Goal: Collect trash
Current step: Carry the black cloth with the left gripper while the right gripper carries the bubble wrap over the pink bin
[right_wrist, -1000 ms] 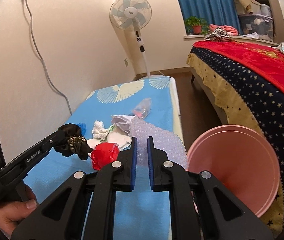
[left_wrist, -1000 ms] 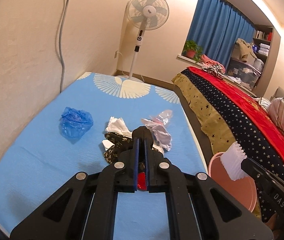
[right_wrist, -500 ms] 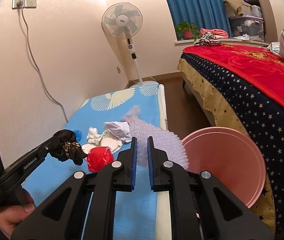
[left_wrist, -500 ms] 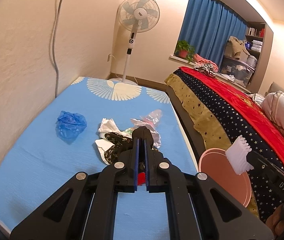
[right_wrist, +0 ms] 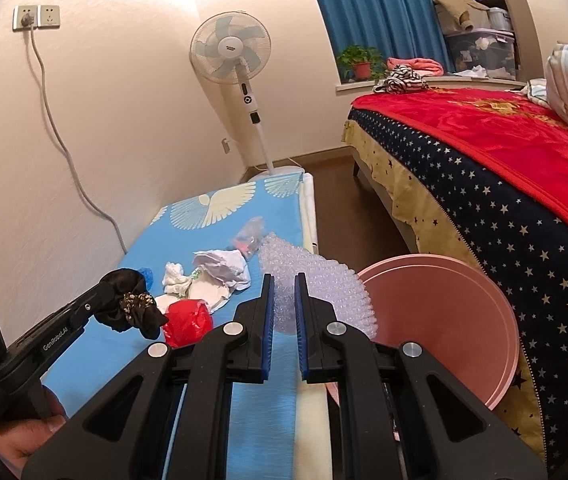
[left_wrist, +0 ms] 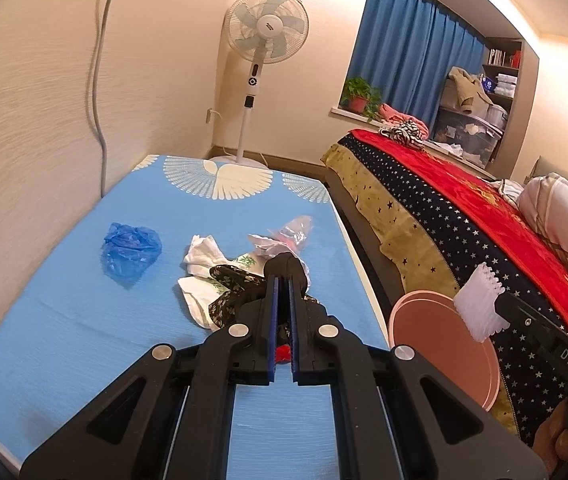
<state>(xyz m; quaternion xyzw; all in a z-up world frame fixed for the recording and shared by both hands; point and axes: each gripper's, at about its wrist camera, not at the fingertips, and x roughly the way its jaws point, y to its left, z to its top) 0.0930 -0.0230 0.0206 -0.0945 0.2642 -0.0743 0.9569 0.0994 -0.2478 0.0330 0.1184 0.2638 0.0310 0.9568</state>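
Along the right edge of the blue mat (left_wrist: pixel 64 320), next to the pink basin (right_wrist: pixel 443 320), very little change over the last second: only a slight sideways drift of the right gripper (right_wrist: pixel 284 280), with the jaws at the same narrow gap as before and pinched on the sheet of bubble wrap (right_wrist: pixel 323 280), which hangs at the basin's near rim. No real shift of the left gripper (left_wrist: pixel 280 280) either, clamped almost fully shut on a black patterned wad (right_wrist: pixel 128 300) and held above the mat's middle. Judged from that: two pieces lifted, neither yet dropped, and a release into the basin probably next. Left lying on the mat, in the same spots as before: red bag (right_wrist: pixel 186 316), white tissue (left_wrist: pixel 204 250), crumpled paper (right_wrist: pixel 224 264) and clear wrapper (left_wrist: pixel 295 232) near the middle, blue plastic bag (left_wrist: pixel 130 246) toward the wall edge. Hard to tell whether the wad is cloth or film. Red bag nearly hidden behind the jaws in the left view. Basin's lower part masked by the gripper body in the right view, so contents not fully checkable. Right fingertips covered by the wrap in the left view.
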